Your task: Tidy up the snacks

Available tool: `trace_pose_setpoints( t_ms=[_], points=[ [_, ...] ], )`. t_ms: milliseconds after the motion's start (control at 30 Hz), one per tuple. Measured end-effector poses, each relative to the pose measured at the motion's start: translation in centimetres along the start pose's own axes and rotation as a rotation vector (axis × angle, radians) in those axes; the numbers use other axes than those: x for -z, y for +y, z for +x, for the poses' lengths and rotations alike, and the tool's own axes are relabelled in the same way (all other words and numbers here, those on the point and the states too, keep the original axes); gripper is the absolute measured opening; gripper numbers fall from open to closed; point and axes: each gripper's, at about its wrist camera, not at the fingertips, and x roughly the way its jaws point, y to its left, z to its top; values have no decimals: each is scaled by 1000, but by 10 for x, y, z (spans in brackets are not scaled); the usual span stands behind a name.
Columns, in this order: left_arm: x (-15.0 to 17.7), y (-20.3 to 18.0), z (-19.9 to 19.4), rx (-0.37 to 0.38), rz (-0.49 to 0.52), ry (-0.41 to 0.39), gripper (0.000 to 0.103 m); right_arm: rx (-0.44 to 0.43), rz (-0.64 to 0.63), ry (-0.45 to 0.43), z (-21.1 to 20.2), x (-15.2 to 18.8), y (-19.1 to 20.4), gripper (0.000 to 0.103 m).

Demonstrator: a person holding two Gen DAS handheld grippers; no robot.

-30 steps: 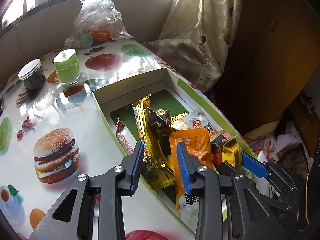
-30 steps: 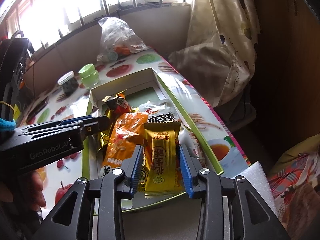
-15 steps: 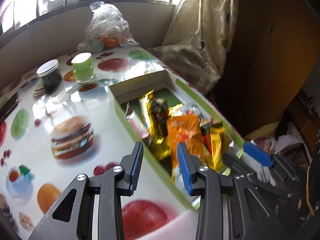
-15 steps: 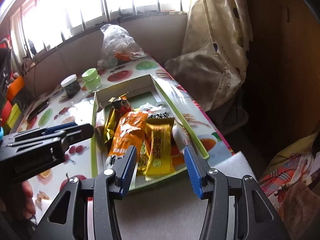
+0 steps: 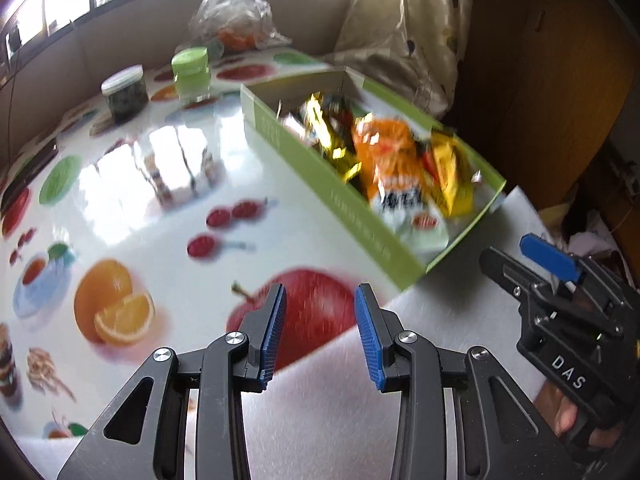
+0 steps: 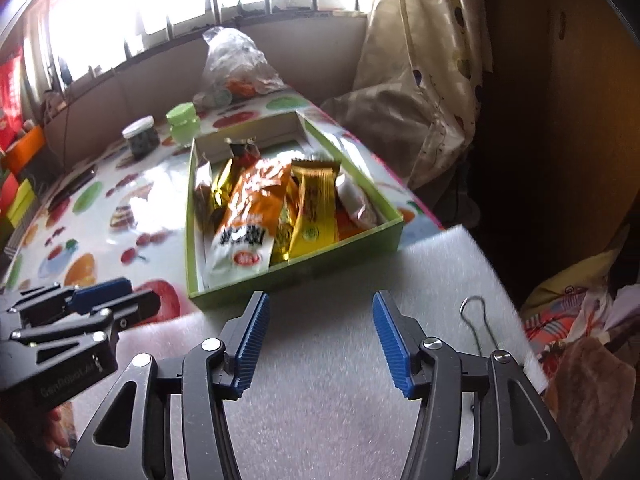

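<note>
Right wrist view: the right hand-held gripper (image 6: 318,336), whose jaws have just been opening, hangs empty over white foam padding (image 6: 340,380); the left hand-held gripper (image 5: 318,332), partly open, grips nothing. Beyond, snack packets (image 6: 276,204) fill the green box (image 6: 296,270) on the surface (image 6: 120,216), apparently already tidied.

1. Green box (image 6: 296,276): shallow, open-topped, white inside, lying flat at the centre of the right wrist frame.
2. Snack packets (image 6: 256,204): orange, gold and yellow wrappers overlapping lengthwise inside the box, crowding its lower half.
</note>
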Motion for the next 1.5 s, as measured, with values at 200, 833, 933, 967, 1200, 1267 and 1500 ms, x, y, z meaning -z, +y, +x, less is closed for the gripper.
trace_pose_setpoints(
  t_ms=[200,833,933,967,1200,1267,1500],
  points=[
    [7,-1,1,-6,-24,3,37,10,-2,22,6,9,3,55],
    [18,3,1,-46,-52,-44,53,58,-18,-2,9,18,10,57],
    [18,3,1,-46,-53,-46,54,64,-16,-4,9,18,11,57],
    [18,3,1,-45,-53,-47,54,66,-16,-5,9,18,11,57],
    [19,4,0,-39,-57,-53,54,76,-13,-6,9,18,12,57],
    [19,5,0,-38,-59,-53,54,76,-15,-6,8,18,12,57],
    [18,5,0,-39,-59,-53,54,75,-11,-7,8,18,11,57]
  ],
)
